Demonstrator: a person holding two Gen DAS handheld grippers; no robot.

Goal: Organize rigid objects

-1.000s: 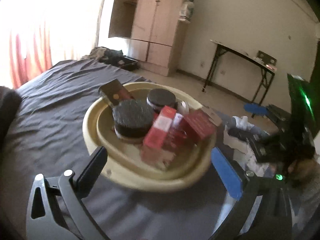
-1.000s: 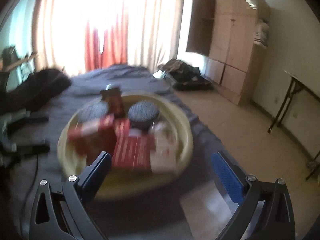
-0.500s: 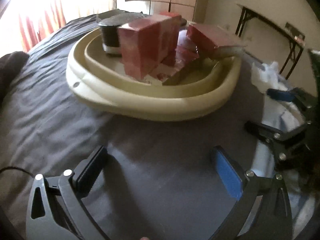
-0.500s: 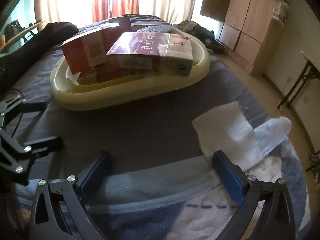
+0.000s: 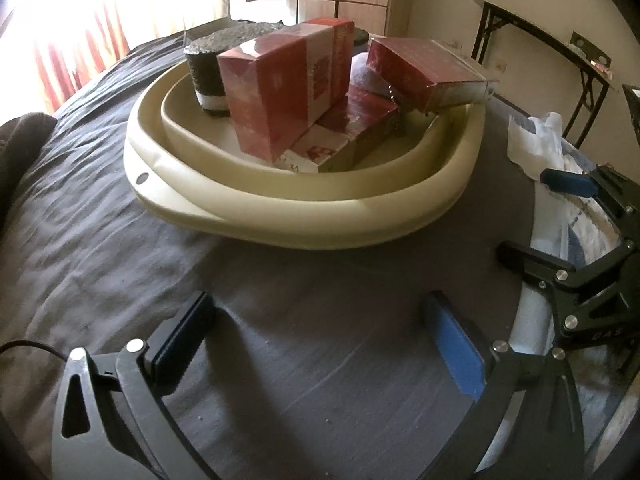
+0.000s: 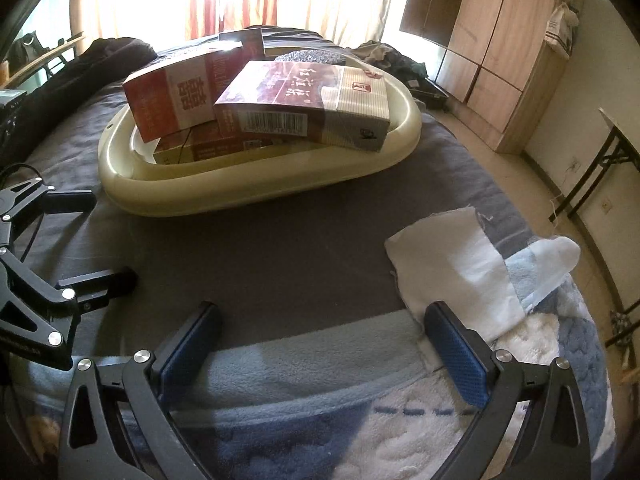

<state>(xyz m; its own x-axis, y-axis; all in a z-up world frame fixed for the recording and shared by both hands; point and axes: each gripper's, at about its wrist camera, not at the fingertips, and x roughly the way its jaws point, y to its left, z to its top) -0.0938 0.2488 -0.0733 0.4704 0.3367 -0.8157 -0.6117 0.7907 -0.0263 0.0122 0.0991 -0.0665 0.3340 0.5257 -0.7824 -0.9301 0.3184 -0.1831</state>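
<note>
A dark grey sheet (image 6: 280, 248) covers the bed. At its near right edge a white cloth (image 6: 452, 264) lies on a blue and white blanket (image 6: 360, 440). Beyond the sheet hang bright curtains (image 6: 224, 0); to its right stand a wooden wardrobe (image 6: 500, 52) and a black-legged table (image 5: 560, 52).

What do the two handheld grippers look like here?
Both are alike: the left gripper and right gripper have black skeletal frames with triangular cutouts, silver bolt heads and two flat blue textured pads. A thin black cable trails beside the left one.
</note>
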